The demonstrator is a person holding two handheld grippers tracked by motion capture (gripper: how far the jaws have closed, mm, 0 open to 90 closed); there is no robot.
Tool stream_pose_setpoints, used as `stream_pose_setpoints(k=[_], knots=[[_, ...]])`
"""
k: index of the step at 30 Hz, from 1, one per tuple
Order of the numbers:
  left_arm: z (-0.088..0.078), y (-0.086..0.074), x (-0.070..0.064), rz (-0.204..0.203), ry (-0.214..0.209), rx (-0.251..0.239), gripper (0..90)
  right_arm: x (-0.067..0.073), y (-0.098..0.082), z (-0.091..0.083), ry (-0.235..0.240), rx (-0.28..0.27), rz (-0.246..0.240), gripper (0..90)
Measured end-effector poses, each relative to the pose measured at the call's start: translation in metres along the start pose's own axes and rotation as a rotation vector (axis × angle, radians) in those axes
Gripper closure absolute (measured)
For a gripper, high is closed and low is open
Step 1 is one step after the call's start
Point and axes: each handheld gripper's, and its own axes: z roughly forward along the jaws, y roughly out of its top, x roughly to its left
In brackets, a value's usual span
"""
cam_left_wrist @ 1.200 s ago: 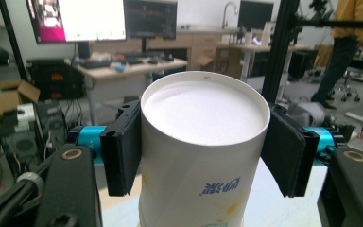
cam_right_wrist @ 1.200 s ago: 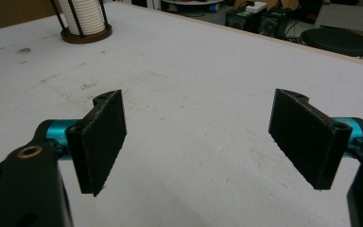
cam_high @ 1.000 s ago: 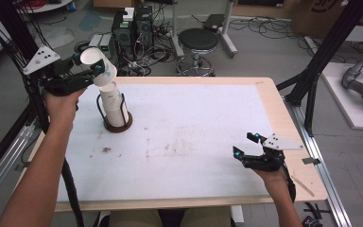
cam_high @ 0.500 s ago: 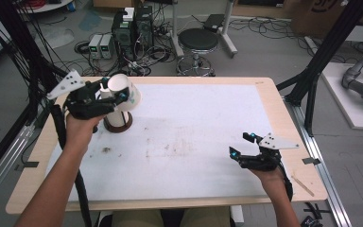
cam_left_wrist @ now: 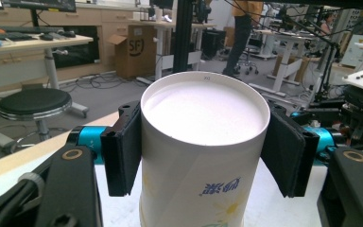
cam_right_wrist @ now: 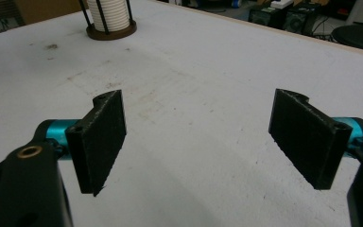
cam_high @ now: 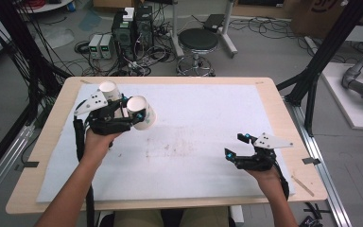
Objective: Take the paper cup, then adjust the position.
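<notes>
The left tongs [cam_high: 131,116] are clamped on a white paper cup [cam_high: 140,112] near its rim, lifted over the worktop's [cam_high: 208,142] far-left part, close beside the cup stack [cam_high: 108,92] in its holder. The cup is likely light, thin-walled and easily crushed, so a gentle squeeze high on the wall suits it. The right tongs [cam_high: 236,146] hover wide open and empty near the near-right corner.

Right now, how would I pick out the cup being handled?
Start at the white mat on the table and go to its left side. There the left claw is clamped on a white paper cup, lifted clear and tipped sideways, unlike the upright cup stack behind it.
</notes>
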Motion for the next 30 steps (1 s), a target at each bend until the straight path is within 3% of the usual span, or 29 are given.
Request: stream_pose_setpoints(k=[9, 17, 23, 24, 30], knots=[[0.008, -0.007, -0.007, -0.007, -0.033, 0.012, 35.7, 0.003, 0.001, -0.003, 0.01, -0.013, -0.005, 20.0], [0.016, -0.015, -0.011, -0.014, -0.075, 0.036, 35.8, 0.01, 0.005, 0.002, 0.072, -0.013, -0.005, 20.0], [0.022, -0.023, -0.021, -0.012, -0.105, 0.054, 35.8, 0.018, 0.01, 0.01, 0.154, -0.033, 0.005, 19.9], [0.023, -0.025, -0.023, -0.01, -0.107, 0.057, 35.8, 0.023, 0.012, 0.014, 0.185, -0.033, 0.004, 19.9], [0.027, -0.03, -0.032, -0.01, -0.136, 0.066, 35.8, 0.037, 0.02, 0.027, 0.257, -0.033, -0.021, 19.9]])
